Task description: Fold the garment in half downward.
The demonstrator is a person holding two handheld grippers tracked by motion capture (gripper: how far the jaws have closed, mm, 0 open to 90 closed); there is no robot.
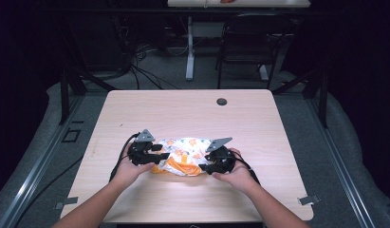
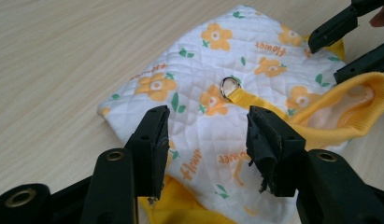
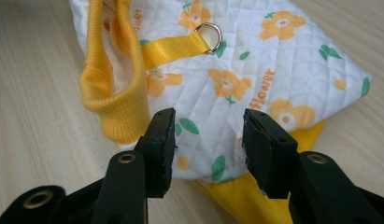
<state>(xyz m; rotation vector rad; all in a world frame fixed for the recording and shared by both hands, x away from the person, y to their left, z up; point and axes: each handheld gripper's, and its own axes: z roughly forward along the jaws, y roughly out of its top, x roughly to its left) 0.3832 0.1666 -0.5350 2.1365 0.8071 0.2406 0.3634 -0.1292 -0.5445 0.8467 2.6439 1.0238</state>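
A small quilted white garment (image 1: 184, 154) with orange flowers, green leaves and yellow ribbed trim lies on the wooden table (image 1: 183, 114), near its front middle. A yellow strap with a metal ring (image 2: 230, 87) (image 3: 209, 37) sits on its top. My left gripper (image 1: 157, 154) is at the garment's left end, open, its jaws hovering over the quilted cloth (image 2: 203, 140). My right gripper (image 1: 206, 161) is at the right end, open above the cloth (image 3: 208, 126) beside the yellow ribbed cuff (image 3: 119, 107). The other gripper's jaws (image 2: 348, 42) reach in at the far corner of the left gripper view.
A round grommet (image 1: 221, 101) sits in the table near the far edge. Behind the table stand a black chair (image 1: 252, 42) and a white desk leg (image 1: 190, 52), with cables on the floor. Bare tabletop lies around the garment.
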